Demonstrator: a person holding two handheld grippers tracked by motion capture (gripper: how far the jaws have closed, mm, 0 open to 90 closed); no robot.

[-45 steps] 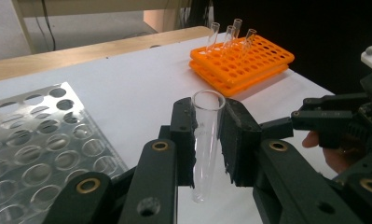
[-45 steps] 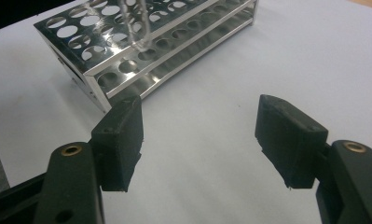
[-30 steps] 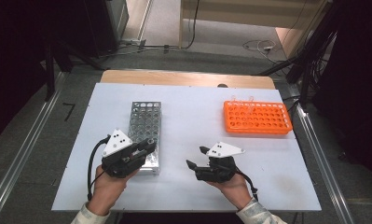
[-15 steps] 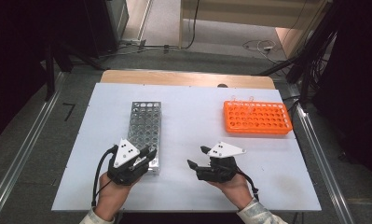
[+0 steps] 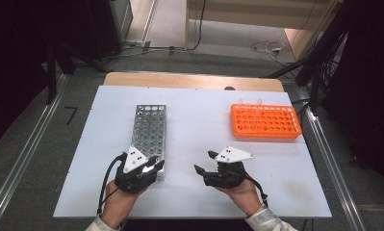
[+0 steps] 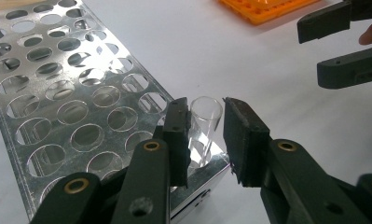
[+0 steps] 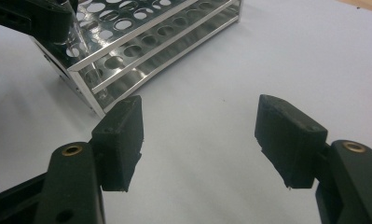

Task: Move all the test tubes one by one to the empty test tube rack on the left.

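Handling a tube (image 6: 205, 122) at the rack (image 5: 150, 126) with the left gripper (image 6: 204, 116), pads set close on either side of the clear glass. Stands upright in the corner hole nearest the person, on the side toward the right gripper (image 5: 204, 162), rim just above the top plate. Looks like either the seating of the tube or the start of a lift out; cannot say which from this pose. Cannot tell either whether the pads press the glass or merely flank it, with hardly any gap on either side in the left gripper view. Holds nothing on the right: jaws spread wide, hovering over bare table (image 5: 199, 115) just beside the rack's near end. Calls next, probably, for a straight vertical move, up to clear the hole or down to seat, keeping the tube plumb so as not to bind on the plates, or else for a clean release with the pads drawn apart evenly. Hides the lower part of the tube behind the pads and the rack's plates, so depth of seating unclear. Blurs the orange rack (image 5: 265, 121) far off to the right in the high view, with perhaps a couple of clear tubes at its back edge, too small to confirm.
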